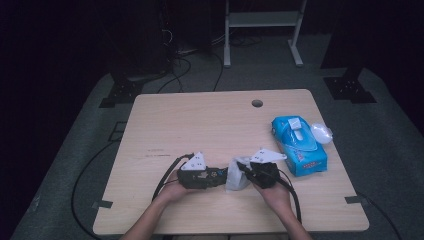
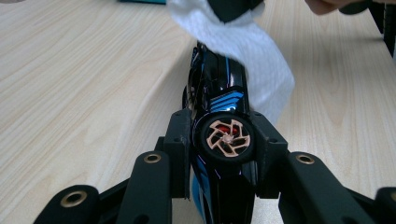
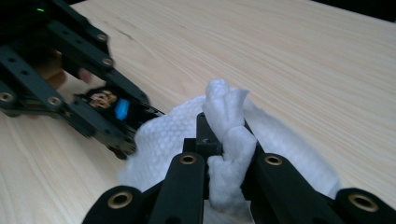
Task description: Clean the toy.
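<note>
Wood of a pale grain makes up the table, the largest thing in sight, and the work is held low over its near edge. A blue tissue box is seen standing at the right side of the table, well apart from the hands, with a clear plastic wrapper just beside it.

Next in size, a white paper tissue is seen bunched and crumpled, its dimpled surface plain in the right gripper view. It is pinched by the right gripper, whose jaws are pressed together on a twisted fold of it, while the rest of the sheet is draped below and toward the left gripper.

Smallest, a toy car is seen: glossy black with bright blue stripes, and a black wheel with a copper-coloured spoked hub turned toward the camera. It is clamped across its body by the jaws of the left gripper, at the wheel, and is held off the table, nose pointing away. The tissue is laid against the far end of the car, where the two grippers meet in the high view.
</note>
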Demonstrator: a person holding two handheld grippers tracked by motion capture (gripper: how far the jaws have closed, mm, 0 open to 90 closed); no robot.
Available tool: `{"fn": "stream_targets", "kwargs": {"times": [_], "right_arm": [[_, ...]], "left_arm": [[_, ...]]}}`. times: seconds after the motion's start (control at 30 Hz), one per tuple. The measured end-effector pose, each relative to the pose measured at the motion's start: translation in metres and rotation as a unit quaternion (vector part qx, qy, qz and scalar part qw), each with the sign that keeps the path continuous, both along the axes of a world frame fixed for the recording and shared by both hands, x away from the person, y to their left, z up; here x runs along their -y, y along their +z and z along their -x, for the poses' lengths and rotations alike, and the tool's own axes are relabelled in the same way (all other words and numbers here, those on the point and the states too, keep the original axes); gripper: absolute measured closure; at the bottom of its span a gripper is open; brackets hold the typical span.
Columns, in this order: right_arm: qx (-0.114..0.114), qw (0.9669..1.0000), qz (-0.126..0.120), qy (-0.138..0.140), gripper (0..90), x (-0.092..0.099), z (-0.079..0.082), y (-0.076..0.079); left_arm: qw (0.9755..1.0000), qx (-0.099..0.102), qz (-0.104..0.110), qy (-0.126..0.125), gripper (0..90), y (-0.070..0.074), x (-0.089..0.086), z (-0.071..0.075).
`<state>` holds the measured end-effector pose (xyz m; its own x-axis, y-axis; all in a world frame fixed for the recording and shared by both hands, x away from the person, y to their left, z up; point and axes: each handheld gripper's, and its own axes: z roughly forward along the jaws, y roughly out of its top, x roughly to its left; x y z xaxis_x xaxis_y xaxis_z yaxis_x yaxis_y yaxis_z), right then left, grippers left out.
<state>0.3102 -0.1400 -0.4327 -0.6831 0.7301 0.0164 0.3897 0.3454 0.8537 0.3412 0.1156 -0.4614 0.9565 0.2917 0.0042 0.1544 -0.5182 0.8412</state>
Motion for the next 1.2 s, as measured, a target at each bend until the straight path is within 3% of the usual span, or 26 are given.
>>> {"fn": "stream_targets", "kwargs": {"times": [0.03,0.07,0.2,0.3,0.43,0.53,0.63,0.77,0.87,0.97,1.03,1.2], "right_arm": [[0.007,0.9999,-0.003,0.007,84.6,-0.006,0.001,0.0],[-0.005,0.9998,-0.01,0.019,84.6,-0.009,0.0,0.0],[0.007,0.9993,0.0,0.037,84.6,-0.026,0.002,-0.002],[0.008,0.9998,0.007,0.018,84.6,-0.014,-0.001,0.0],[-0.004,0.9998,-0.007,-0.02,84.7,0.011,-0.004,0.0],[0.0,0.9999,-0.007,-0.009,84.6,0.003,-0.002,-0.001],[0.02,0.9998,0.006,0.008,84.7,-0.007,0.001,-0.001],[0.007,1.0,-0.004,0.001,84.4,0.009,-0.001,-0.002],[0.005,0.9996,0.01,-0.025,84.5,0.025,-0.001,-0.001],[0.0,0.9992,-0.009,-0.038,84.5,0.039,0.001,0.002],[0.0,0.9995,-0.018,-0.026,84.4,0.039,0.002,0.004],[0.004,0.9995,-0.014,0.028,84.2,0.012,0.003,0.006]], "left_arm": [[1.0,0.0,0.0,0.0,64.9,0.0,0.0,0.0],[1.0,0.002,-0.001,-0.001,64.9,0.0,0.0,0.0],[1.0,0.001,-0.002,-0.004,64.9,0.0,-0.002,0.0],[1.0,-0.001,-0.001,-0.006,65.0,0.001,-0.003,0.0],[1.0,-0.001,-0.002,-0.006,65.0,0.001,-0.003,0.0],[0.9999,0.003,-0.013,-0.009,65.0,0.002,-0.001,0.0],[1.0,-0.001,-0.007,-0.006,64.9,0.002,-0.005,-0.001],[0.9999,0.002,-0.009,-0.006,65.0,0.002,-0.006,-0.001],[1.0,0.0,-0.007,-0.007,65.0,0.002,-0.006,-0.002],[0.9999,0.001,-0.009,-0.008,65.0,0.002,-0.006,-0.001],[1.0,0.0,-0.006,-0.008,65.0,0.001,-0.005,-0.001],[0.9999,-0.001,-0.009,-0.014,65.0,0.002,-0.005,-0.001]]}}
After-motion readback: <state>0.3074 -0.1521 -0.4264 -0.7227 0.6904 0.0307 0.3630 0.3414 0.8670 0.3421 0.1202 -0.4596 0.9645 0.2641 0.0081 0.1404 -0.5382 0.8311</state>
